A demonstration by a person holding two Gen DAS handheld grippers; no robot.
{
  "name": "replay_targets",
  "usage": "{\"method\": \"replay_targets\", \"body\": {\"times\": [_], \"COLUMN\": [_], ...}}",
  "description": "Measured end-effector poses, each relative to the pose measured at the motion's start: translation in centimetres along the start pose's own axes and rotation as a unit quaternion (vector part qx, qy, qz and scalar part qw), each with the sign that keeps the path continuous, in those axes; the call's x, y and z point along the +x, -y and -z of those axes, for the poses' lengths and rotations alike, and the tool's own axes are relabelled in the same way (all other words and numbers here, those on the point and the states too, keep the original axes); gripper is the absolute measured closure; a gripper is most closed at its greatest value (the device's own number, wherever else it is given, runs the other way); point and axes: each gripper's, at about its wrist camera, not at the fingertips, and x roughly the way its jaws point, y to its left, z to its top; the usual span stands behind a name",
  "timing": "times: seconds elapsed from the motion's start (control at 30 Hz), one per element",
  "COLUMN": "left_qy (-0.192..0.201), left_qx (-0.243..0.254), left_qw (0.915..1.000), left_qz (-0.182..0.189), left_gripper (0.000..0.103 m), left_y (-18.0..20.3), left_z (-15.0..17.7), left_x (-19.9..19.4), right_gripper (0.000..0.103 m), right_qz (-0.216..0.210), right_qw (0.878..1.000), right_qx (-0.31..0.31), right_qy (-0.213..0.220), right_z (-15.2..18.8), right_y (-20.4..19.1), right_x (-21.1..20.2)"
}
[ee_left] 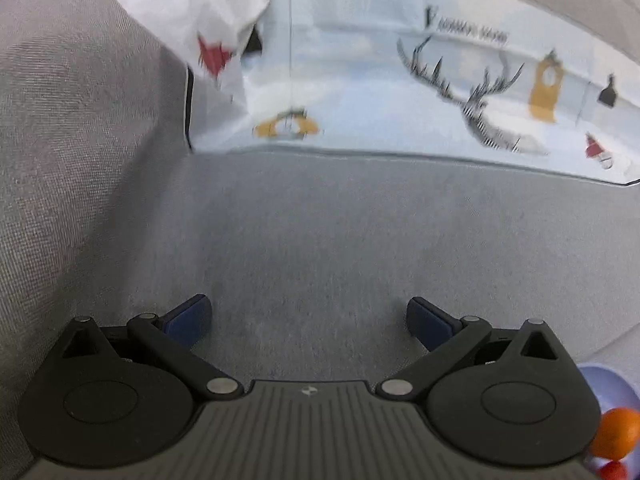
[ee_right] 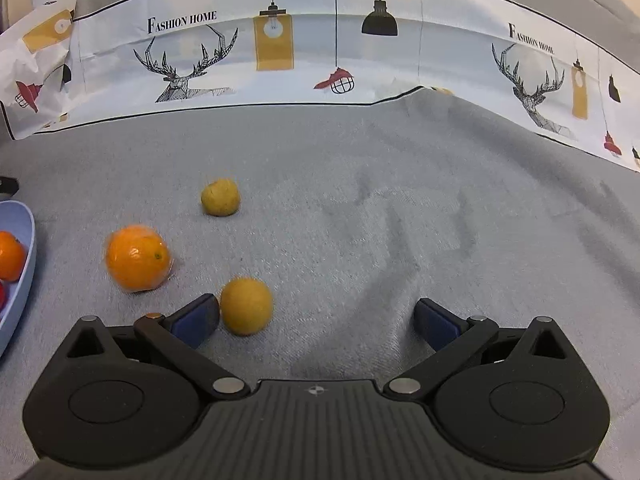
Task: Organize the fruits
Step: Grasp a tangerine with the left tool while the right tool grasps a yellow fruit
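Looking along the right gripper (ee_right: 316,320), both blue-padded fingers are spread wide apart with nothing between them. A yellow fruit (ee_right: 247,306) sits just inside the left finger's tip (ee_right: 196,318), touching it or nearly so, I can't tell which. Ahead of that finger and off to its left is a big orange (ee_right: 138,258), a bit blurred, lying on the grey cloth (ee_right: 400,220). Further ahead, roughly in line with the left finger, is a second, smaller yellow fruit (ee_right: 220,203), well apart from the other two. Way out past the left finger at the frame edge there's a pale blue bowl (ee_right: 22,264) with another orange fruit (ee_right: 10,256) in it and a bit of something red below that.

Over on the left gripper (ee_left: 308,320), same story: fingers wide apart, only bare grey cloth (ee_left: 320,240) between and ahead of them. Out beyond the right finger, low in the corner, you can see the blue bowl's rim (ee_left: 604,376) with an orange fruit (ee_left: 616,432) and a small red one (ee_left: 612,470) inside.

Far ahead of both grippers stands a white printed backdrop (ee_right: 320,60) with deer, hanging lamps and "Fashion Home" lettering. In the left wrist view it's blurred, and its left end looks crumpled.
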Motion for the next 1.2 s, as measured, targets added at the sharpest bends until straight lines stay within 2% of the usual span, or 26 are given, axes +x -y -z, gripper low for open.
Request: {"method": "replay_targets", "body": {"times": [0.07,0.13,0.17,0.23,0.3,0.4,0.5,0.6,0.7,0.8,0.87,0.93,0.97,1.0,1.03,1.07,1.1,1.13,1.2], "left_qy": [-0.050,-0.069,-0.067,-0.053,-0.033,-0.014,-0.022,-0.045,-0.057,-0.047,-0.066,-0.081,-0.098,-0.110,-0.125,-0.136,-0.132,-0.128,-0.129], "left_qx": [-0.057,-0.095,-0.098,-0.055,0.008,0.090,0.171,0.239,0.310,0.345,0.339,0.313,0.289,0.265,0.235,0.215,0.203,0.201,0.195], "left_qw": [0.9971,0.9920,0.9917,0.9969,0.9994,0.9953,0.9835,0.9677,0.9481,0.9363,0.9364,0.9437,0.9485,0.9522,0.9554,0.9569,0.9606,0.9619,0.9645], "left_qz": [-0.001,0.047,0.049,0.020,0.008,0.035,0.054,0.066,0.042,0.045,0.063,0.071,0.085,0.105,0.128,0.140,0.136,0.134,0.122], "left_gripper": [0.000,0.000,0.000,0.000,0.000,0.000,0.000,0.000,0.000,0.000,0.001,0.001,0.003,0.012,0.028,0.032,0.042,0.060,0.062], "left_y": [-0.6,-1.0,-0.6,1.8,5.4,11.8,18.4,24.0,28.3,29.9,30.4,29.9,29.4,28.9,28.2,27.8,27.5,27.4,27.1], "left_z": [-0.7,-1.0,-1.1,-1.5,-1.5,-1.0,0.5,2.3,4.1,5.1,5.1,4.8,4.4,4.1,3.8,3.5,3.4,3.3,3.0], "left_x": [-0.6,-2.2,-3.3,-6.0,-8.3,-10.7,-11.0,-9.8,-8.5,-7.9,-6.9,-5.9,-5.2,-4.7,-4.2,-3.9,-3.9,-4.1,-4.7], "right_gripper": [0.000,0.000,0.000,0.000,0.000,0.001,0.001,0.004,0.004,0.005,0.005,0.007,0.010,0.015,0.023,0.028,0.051,0.077,0.076], "right_qz": [0.002,0.011,0.011,-0.005,-0.028,-0.051,-0.066,-0.076,-0.081,-0.086,-0.090,-0.093,-0.094,-0.096,-0.098,-0.101,-0.102,-0.102,-0.102], "right_qw": [1.000,0.999,0.998,0.997,0.996,0.994,0.994,0.994,0.993,0.993,0.993,0.993,0.993,0.993,0.992,0.992,0.992,0.991,0.992], "right_qx": [-0.006,-0.024,-0.037,-0.055,-0.066,-0.084,-0.078,-0.068,-0.066,-0.064,-0.058,-0.056,-0.055,-0.055,-0.054,-0.054,-0.054,-0.055,-0.049], "right_qy": [0.006,0.035,0.051,0.060,0.051,0.044,0.048,0.050,0.051,0.048,0.045,0.043,0.045,0.046,0.049,0.051,0.056,0.061,0.063], "right_z": [-0.1,0.0,0.1,0.3,0.5,1.1,1.4,1.3,1.2,1.2,1.2,1.1,1.1,1.1,1.1,1.1,1.1,1.1,1.1], "right_y": [0.0,-0.2,-0.4,-0.8,-1.0,-1.4,-1.1,-0.4,-0.1,0.0,0.1,0.2,0.2,0.2,0.2,0.3,0.4,0.4,0.7], "right_x": [-0.2,-0.9,-1.3,-1.6,-1.5,-1.3,-1.5,-1.4,-1.1,-0.8,-0.6,-0.5,-0.6,-0.6,-0.7,-0.8,-0.9,-1.1,-1.2]}}
